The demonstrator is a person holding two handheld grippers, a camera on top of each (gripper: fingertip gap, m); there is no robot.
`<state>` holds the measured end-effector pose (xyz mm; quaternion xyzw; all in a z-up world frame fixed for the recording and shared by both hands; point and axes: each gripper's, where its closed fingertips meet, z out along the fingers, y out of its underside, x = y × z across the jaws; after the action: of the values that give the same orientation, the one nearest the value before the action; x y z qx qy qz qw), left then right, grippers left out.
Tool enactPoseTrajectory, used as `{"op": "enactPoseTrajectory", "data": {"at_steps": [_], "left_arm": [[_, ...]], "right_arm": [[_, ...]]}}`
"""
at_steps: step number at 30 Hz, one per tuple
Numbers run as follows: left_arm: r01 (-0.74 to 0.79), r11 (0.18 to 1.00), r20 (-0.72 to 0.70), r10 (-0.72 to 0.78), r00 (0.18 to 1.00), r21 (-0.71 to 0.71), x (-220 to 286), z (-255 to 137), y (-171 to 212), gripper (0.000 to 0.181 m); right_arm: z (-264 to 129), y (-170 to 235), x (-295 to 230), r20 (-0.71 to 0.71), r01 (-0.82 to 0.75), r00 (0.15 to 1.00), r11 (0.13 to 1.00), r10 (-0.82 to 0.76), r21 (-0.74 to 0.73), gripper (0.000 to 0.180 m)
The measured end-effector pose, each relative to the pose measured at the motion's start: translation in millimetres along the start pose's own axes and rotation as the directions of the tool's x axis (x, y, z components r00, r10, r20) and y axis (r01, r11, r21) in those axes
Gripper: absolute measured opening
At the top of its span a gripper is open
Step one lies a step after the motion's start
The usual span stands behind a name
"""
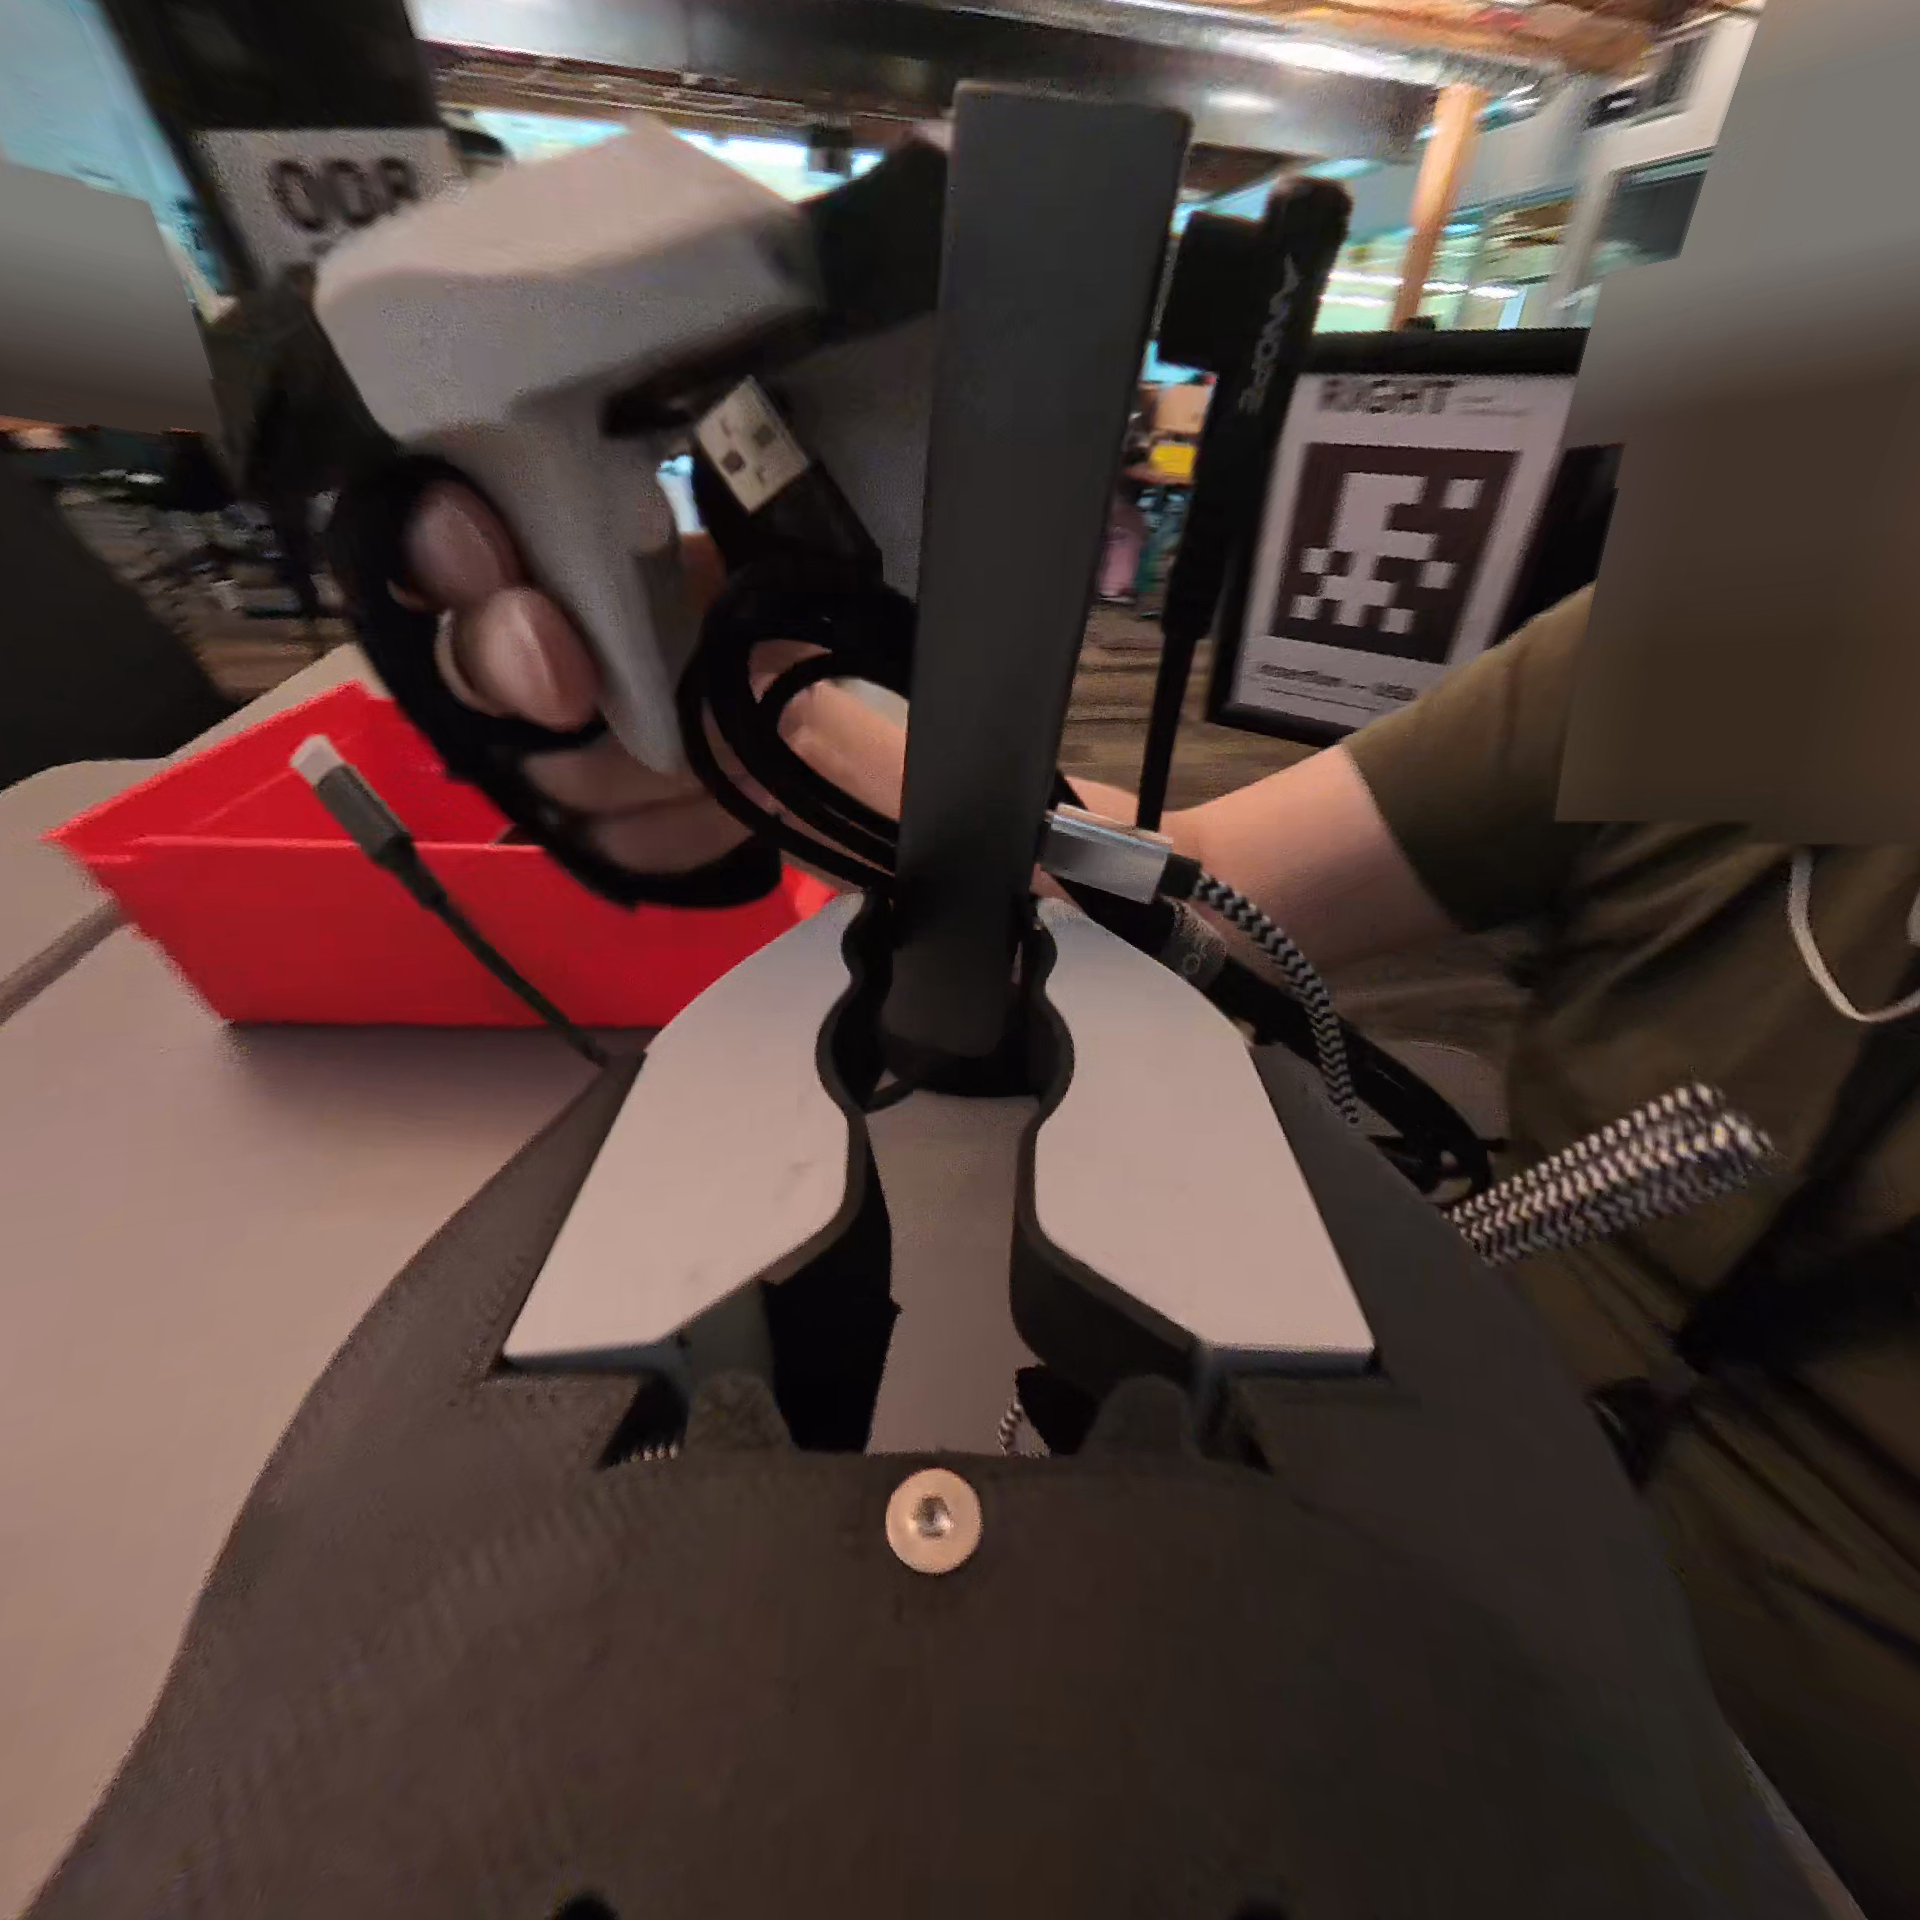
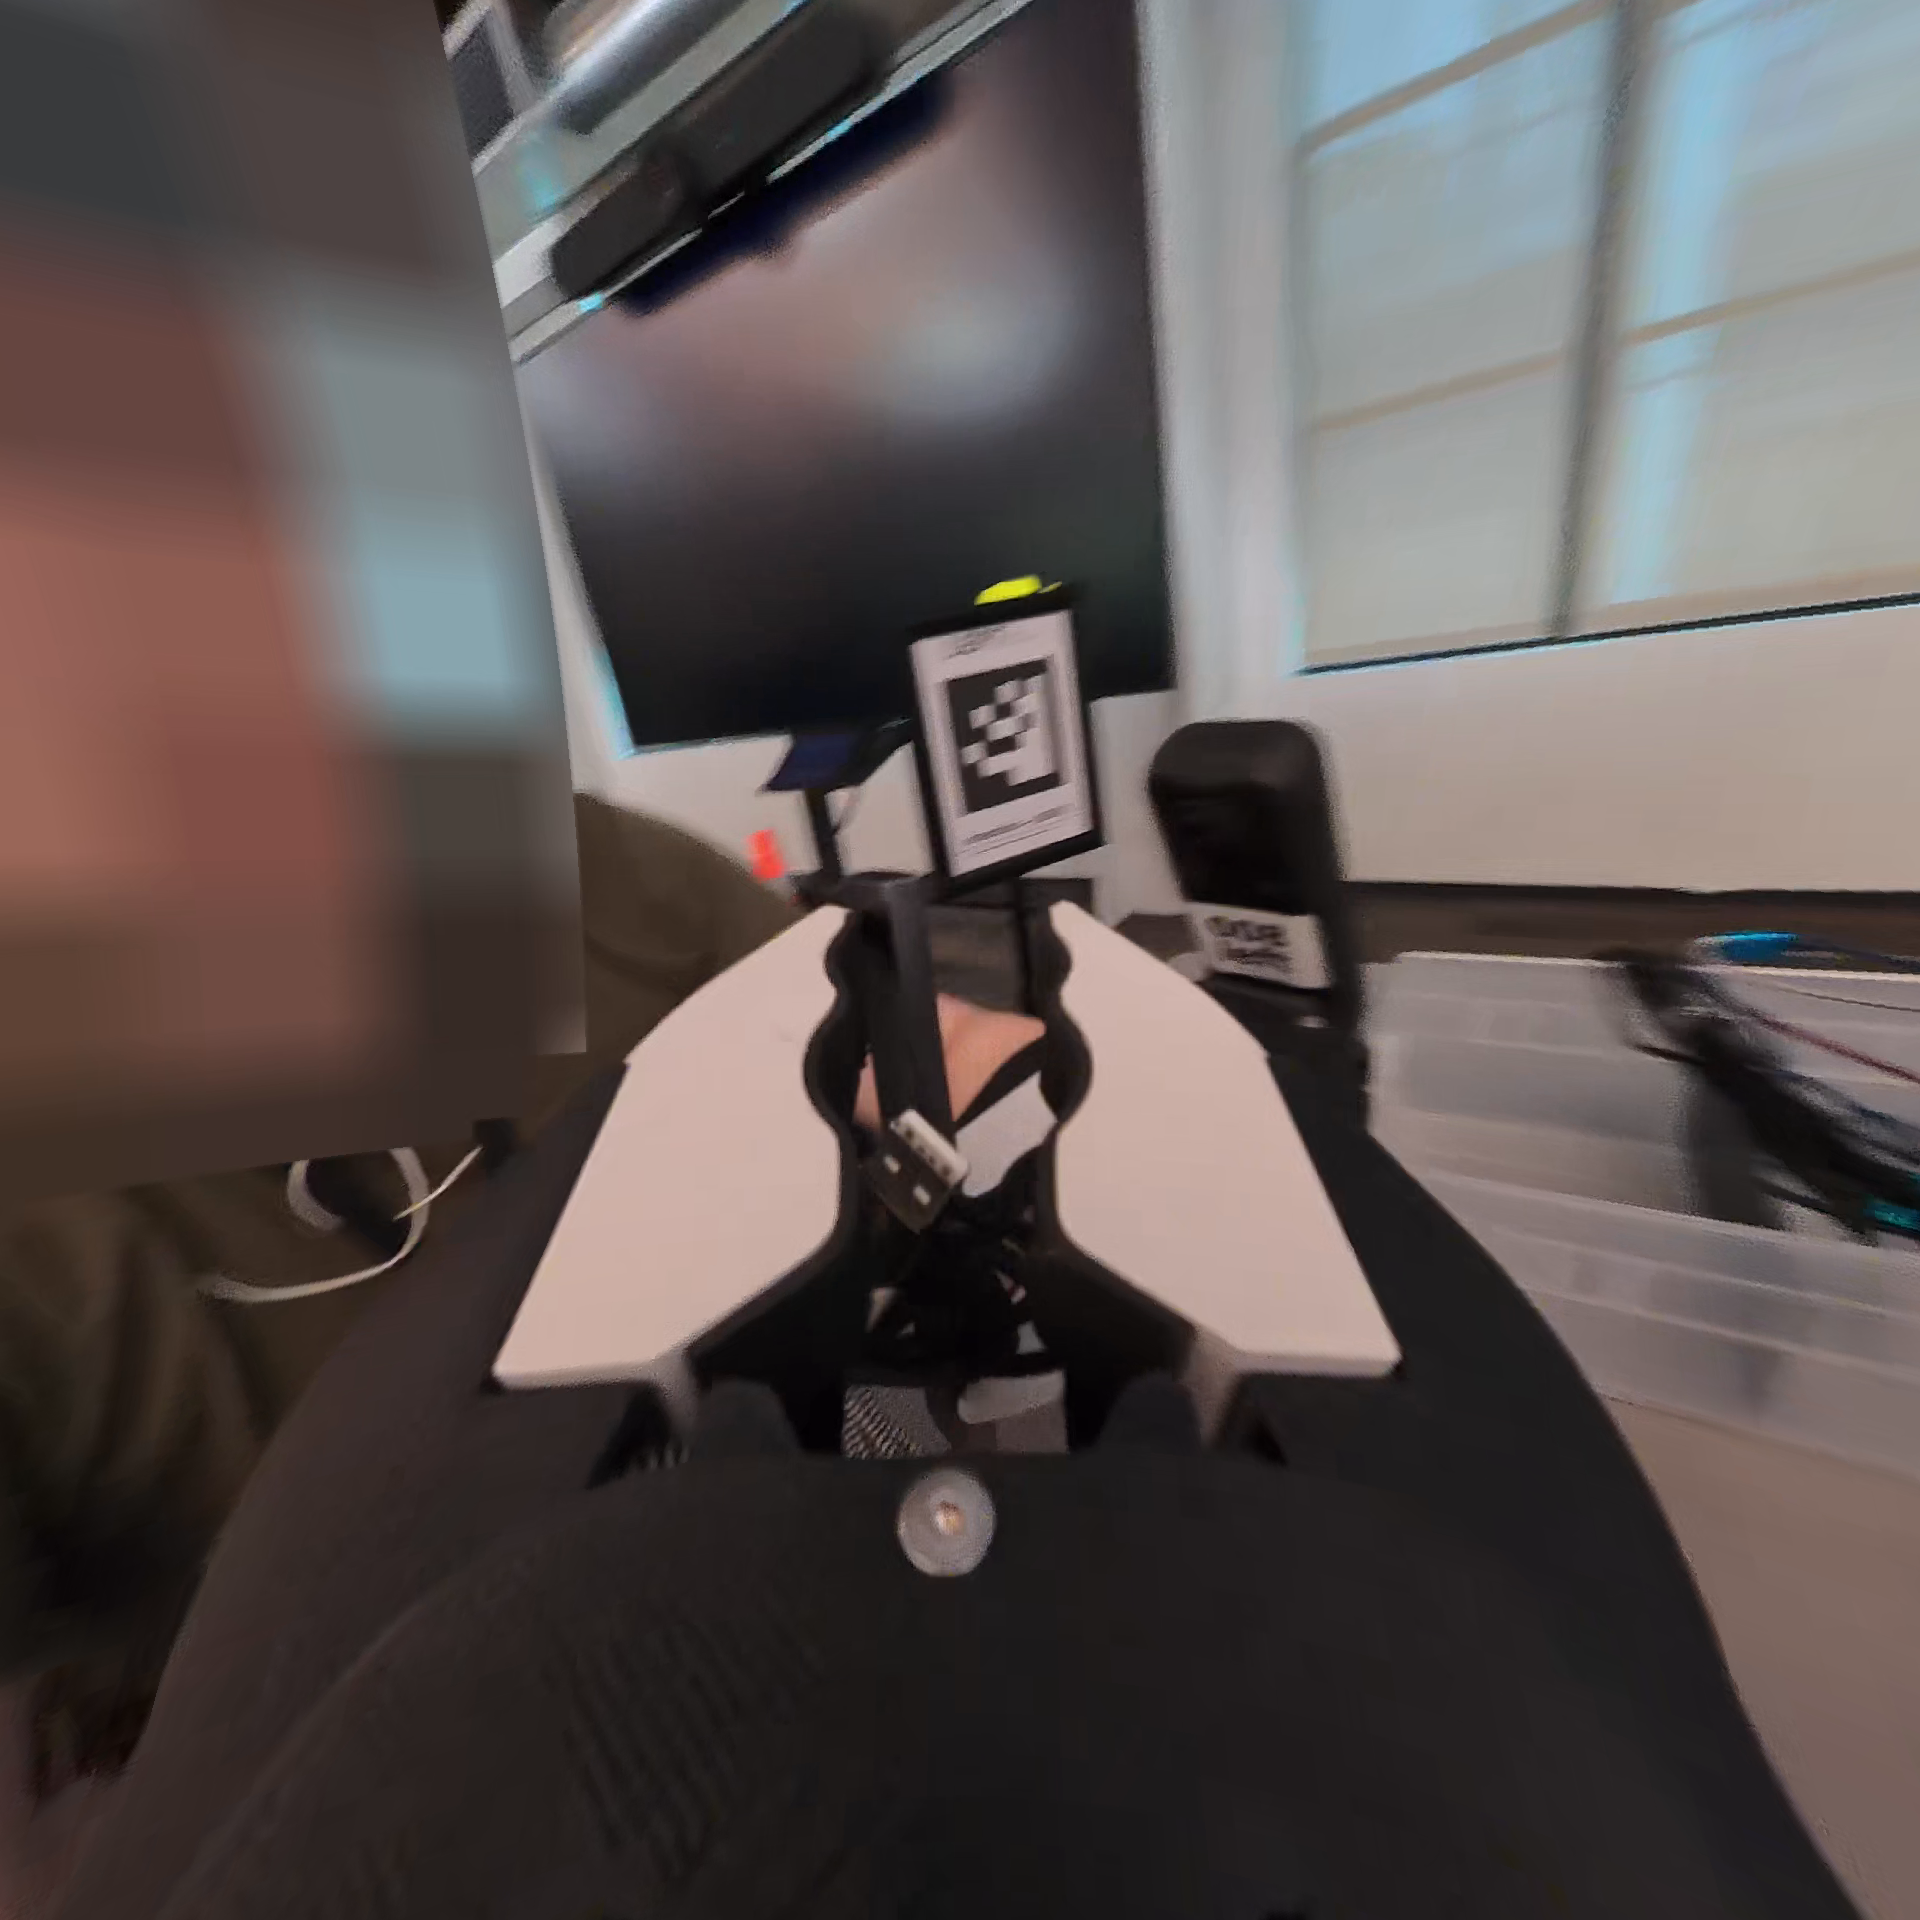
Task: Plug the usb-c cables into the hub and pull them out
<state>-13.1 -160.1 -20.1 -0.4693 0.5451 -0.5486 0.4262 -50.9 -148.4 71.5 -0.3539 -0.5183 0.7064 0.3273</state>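
My left gripper [image 1: 954, 920] is shut on a dark grey hub [image 1: 1023, 520] and holds it upright above the table. A black-and-white braided cable [image 1: 1288, 966] has its silver plug [image 1: 1103, 860] in the hub's right side. My right gripper [image 1: 665, 416], held by a gloved hand, is close on the hub's left. It grips a bundle of black cables [image 1: 790, 727] with a flat silver plug [image 1: 750, 447] sticking out. In the blurred right wrist view, that gripper [image 2: 956, 925] has the plug [image 2: 920, 1166] and the hub [image 2: 906, 997] between its fingers. A loose black cable [image 1: 358, 810] sticks up at the left.
A red bin [image 1: 312, 935] stands on the grey table [image 1: 208, 1195] behind the loose cable. A person's sleeve [image 1: 1662, 935] fills the right. A marker board [image 1: 1392, 540] stands behind. The right wrist view shows a dark screen [image 2: 831, 468] and clear plastic boxes [image 2: 1662, 1268]. My hands' fingertips stand some 9 cm from each other.
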Motion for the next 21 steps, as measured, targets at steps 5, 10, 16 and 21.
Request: {"op": "enactPoseTrajectory", "data": {"at_steps": [5, 10, 16, 21], "left_arm": [[-0.055, 0.996, 0.373, 0.077, 0.925, -0.070, -53, -12, 11, 0.023], [-0.061, 0.992, 0.666, 0.119, 0.737, -0.110, -92, -32, 22, 0.023], [-0.019, 1.000, 0.748, 0.015, 0.664, -0.004, -105, -54, 18, 0.023], [-0.045, 0.999, 0.820, 0.036, 0.572, -0.013, -114, -73, 17, 0.023]], "right_arm": [[-50, -43, 39, -0.477, 0.193, 0.868, 0.979, -0.138, 0.069, 0.029], [-63, -45, 61, -0.775, 0.200, 0.584, 0.968, -0.242, -0.152, 0.047], [-71, -26, 86, -0.894, 0.092, 0.270, 0.934, -0.358, -0.346, 0.051], [-53, 1, 91, -0.890, -0.051, 0.380, 0.955, -0.251, -0.291, 0.046]]}}
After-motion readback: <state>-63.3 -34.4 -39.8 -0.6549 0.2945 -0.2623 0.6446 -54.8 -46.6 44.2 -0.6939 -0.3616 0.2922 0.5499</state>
